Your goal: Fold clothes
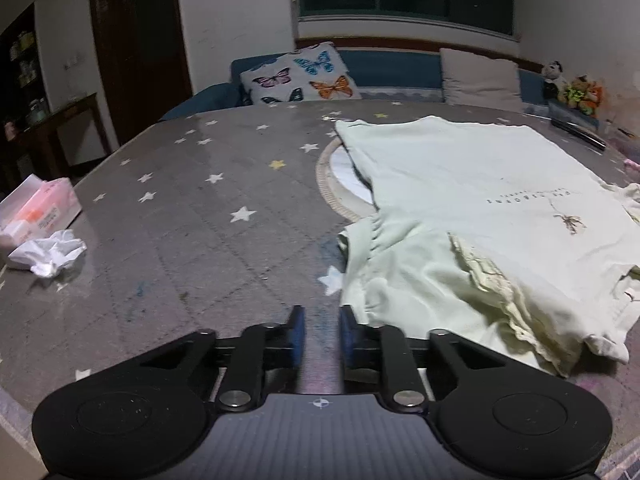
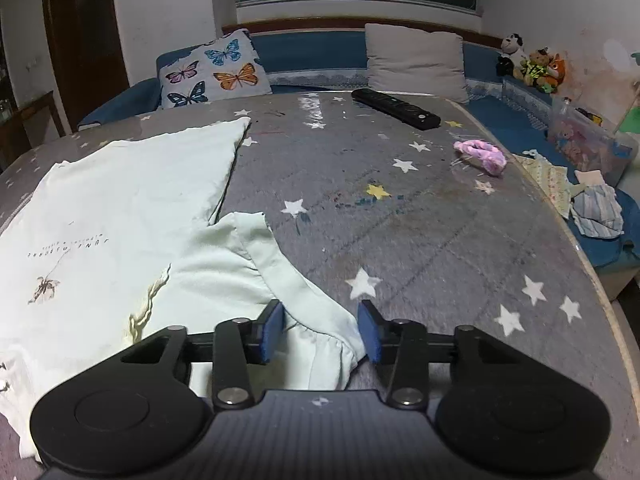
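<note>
A pale green T-shirt (image 1: 460, 184) with small printed text lies spread on the grey star-patterned table (image 1: 200, 200). Its near sleeve is bunched. My left gripper (image 1: 322, 316) hovers just left of the shirt's near sleeve (image 1: 384, 264), its jaws slightly apart with only table between them. In the right wrist view the shirt (image 2: 120, 208) fills the left side. My right gripper (image 2: 322, 316) is open, and the shirt's other sleeve (image 2: 320, 328) lies between its fingers, not pinched.
A tissue pack (image 1: 40, 208) and a crumpled tissue (image 1: 50, 254) lie at the table's left edge. A round mat (image 1: 340, 184) sits under the shirt. A black remote (image 2: 396, 108) and a pink cloth item (image 2: 482, 156) lie far right. A sofa with pillows (image 2: 216, 70) stands behind.
</note>
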`<state>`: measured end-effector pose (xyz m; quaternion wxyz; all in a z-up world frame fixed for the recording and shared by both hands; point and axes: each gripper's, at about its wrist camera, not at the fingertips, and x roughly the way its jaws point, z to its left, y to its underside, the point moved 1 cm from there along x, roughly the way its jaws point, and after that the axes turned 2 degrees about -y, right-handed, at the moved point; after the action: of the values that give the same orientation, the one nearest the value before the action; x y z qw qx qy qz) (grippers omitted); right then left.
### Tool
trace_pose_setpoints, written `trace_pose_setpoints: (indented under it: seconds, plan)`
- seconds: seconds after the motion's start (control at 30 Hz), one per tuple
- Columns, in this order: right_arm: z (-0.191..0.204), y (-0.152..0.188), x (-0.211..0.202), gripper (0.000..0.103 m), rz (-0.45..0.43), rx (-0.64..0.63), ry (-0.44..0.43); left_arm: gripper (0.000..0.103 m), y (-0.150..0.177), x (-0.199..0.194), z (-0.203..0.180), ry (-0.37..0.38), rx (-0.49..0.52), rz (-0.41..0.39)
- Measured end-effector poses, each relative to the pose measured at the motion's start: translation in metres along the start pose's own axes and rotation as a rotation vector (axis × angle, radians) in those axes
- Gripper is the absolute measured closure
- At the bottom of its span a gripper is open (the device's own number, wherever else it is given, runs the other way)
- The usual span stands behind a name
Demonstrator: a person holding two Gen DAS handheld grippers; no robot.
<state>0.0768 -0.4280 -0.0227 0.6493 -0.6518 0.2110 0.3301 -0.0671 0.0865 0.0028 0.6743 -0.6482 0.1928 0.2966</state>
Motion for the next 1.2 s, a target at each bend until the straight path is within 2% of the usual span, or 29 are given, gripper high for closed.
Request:
trace_pose_setpoints:
  seconds: [0.07,0.27,0.37,0.5,0.53,0.63,0.83,0.93,1.0,1.03,1.07,1.13,1.2]
  plan:
    - [0.002,0.004,-0.004,0.074,-0.003,-0.004,0.013,0.100,0.001,0.000,-0.001,-0.006,0.019,-0.009]
    - [0.007,0.018,-0.020,0.078,0.001,-0.003,0.043,0.103,0.001,0.004,0.013,-0.060,0.041,-0.024]
    - [0.003,0.031,-0.035,0.078,0.004,0.013,0.058,0.102,0.002,-0.002,0.021,-0.012,-0.012,-0.017]
    - [-0.005,0.043,-0.048,0.076,-0.001,0.043,0.079,0.097,0.004,-0.013,0.026,0.066,-0.081,-0.004]
    - [-0.007,0.044,-0.050,0.076,0.000,0.057,0.077,0.093,0.006,-0.015,0.025,0.079,-0.095,-0.001]
    - [-0.005,0.044,-0.055,0.076,-0.008,0.051,0.071,0.066,0.009,-0.022,0.023,0.105,-0.143,0.009]
    - [0.011,0.037,-0.067,0.076,-0.077,0.001,0.030,0.065,0.012,-0.026,0.016,0.167,-0.226,0.035]
    - [0.015,0.037,-0.067,0.075,-0.084,-0.004,0.016,0.067,0.012,-0.026,0.011,0.180,-0.235,0.038]
    - [0.017,0.038,-0.065,0.074,-0.081,-0.003,0.004,0.076,0.013,-0.023,0.008,0.179,-0.236,0.041]
    - [0.018,0.039,-0.064,0.074,-0.077,-0.002,-0.001,0.089,0.013,-0.022,0.007,0.181,-0.234,0.039]
    - [0.019,0.040,-0.062,0.074,-0.072,-0.003,-0.005,0.092,0.013,-0.023,0.007,0.181,-0.235,0.036]
    - [0.019,0.043,-0.059,0.074,-0.062,-0.005,-0.007,0.096,0.011,-0.025,0.008,0.171,-0.236,0.022]
    - [0.018,0.047,-0.054,0.074,-0.044,-0.001,-0.006,0.097,0.005,-0.031,0.011,0.124,-0.212,-0.021]
